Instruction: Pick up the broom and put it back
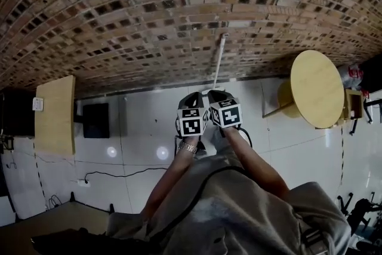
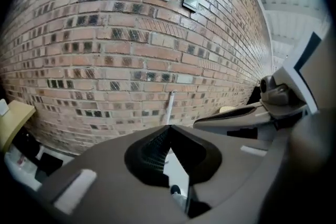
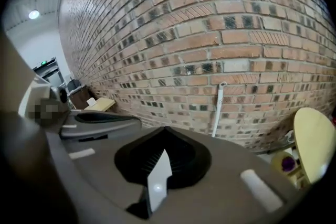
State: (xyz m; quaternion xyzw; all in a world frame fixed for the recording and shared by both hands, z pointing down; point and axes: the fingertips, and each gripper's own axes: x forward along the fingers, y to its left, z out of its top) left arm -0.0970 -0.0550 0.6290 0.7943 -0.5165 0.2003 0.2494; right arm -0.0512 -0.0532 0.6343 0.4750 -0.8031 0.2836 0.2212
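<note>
Side by side at centre frame, the left hand-held gripper (image 2: 168,128) and right hand-held gripper (image 3: 165,129) are both clenched on nothing, aimed at the broom (image 1: 219,61), whose white handle leans on the brick wall (image 1: 119,15) just above them. To lift it cleanly, we judge we should part the jaws first, then close on the shaft midway and keep it upright. We count one broom, two hand-held grippers, one round bench (image 1: 316,89) at right and one rectangular bench (image 1: 55,113) at left
</note>
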